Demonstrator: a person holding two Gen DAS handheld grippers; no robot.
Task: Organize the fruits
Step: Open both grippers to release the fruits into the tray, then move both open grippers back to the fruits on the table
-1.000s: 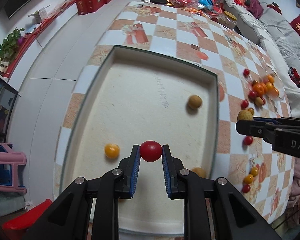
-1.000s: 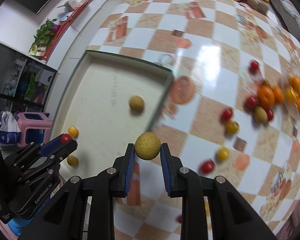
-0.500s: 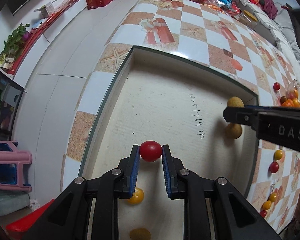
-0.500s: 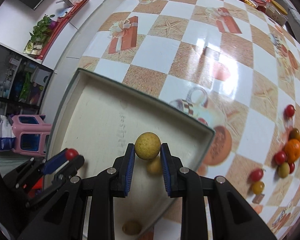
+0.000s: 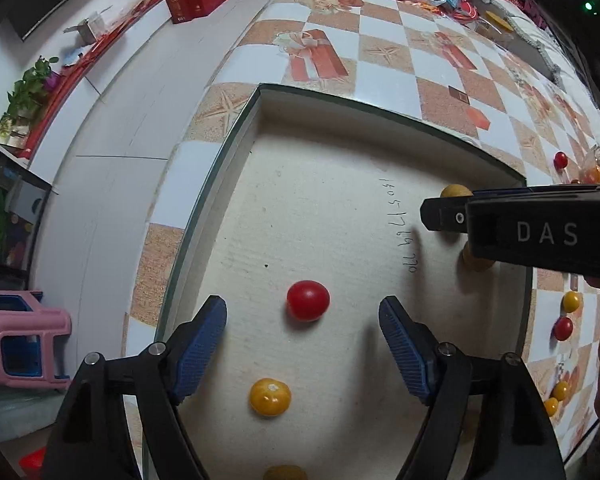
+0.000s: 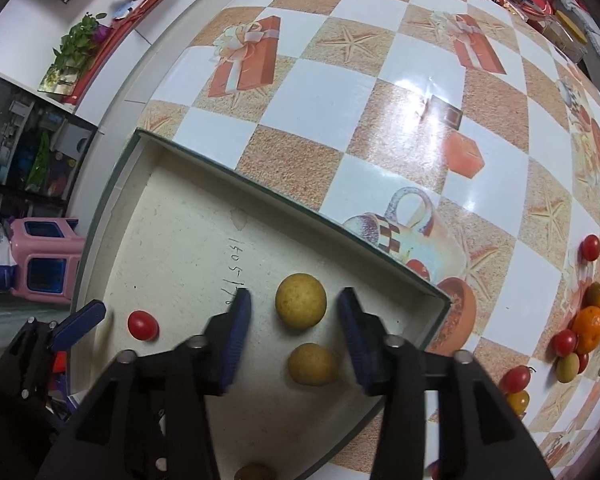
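Table (image 6: 380, 92) carries the shallow box (image 5: 228, 148), walls low. I have both grippers above its floor, jaws opening: left gripper (image 5: 302, 322) wide around the freed red tomato (image 5: 308, 300), right gripper (image 6: 295, 312) clear of the tan fruit (image 6: 300, 300). Risk: round fruit rolls when fingers lift and clip it.

In the box (image 6: 172, 216): one red tomato (image 6: 142, 325), two tan round fruits (image 6: 300, 301), one orange-yellow fruit (image 5: 269, 397).
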